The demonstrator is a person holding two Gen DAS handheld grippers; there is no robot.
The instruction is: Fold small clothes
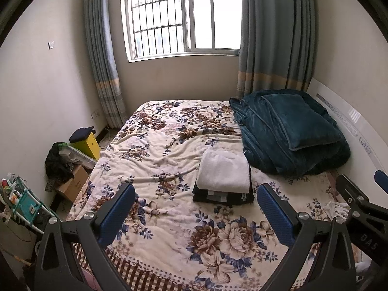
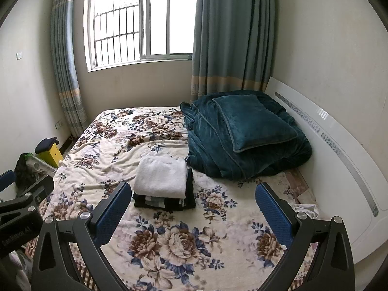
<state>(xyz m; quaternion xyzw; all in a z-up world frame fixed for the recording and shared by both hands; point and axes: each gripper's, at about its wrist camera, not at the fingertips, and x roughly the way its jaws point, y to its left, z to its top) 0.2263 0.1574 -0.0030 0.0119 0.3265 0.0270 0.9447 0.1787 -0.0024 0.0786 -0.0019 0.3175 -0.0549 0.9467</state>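
In the left wrist view, the left gripper [image 1: 196, 208] hangs above the floral bed [image 1: 169, 218] with its jaws wide apart and empty, likely poised between pieces. Just beyond it a folded white garment [image 1: 224, 171] tops a dark folded stack [image 1: 223, 197]; a pale label there is too small to read. Right of the stack, crumpled white cloth [image 1: 335, 210] seems to await folding, and the right gripper's body beside it reads "DAS". In the right wrist view, the right gripper [image 2: 194, 207] is likewise apart and empty, the stack just past its left finger, the green blanket [image 2: 242, 135] behind the stack. The other gripper's body bears writing too blurred to read.
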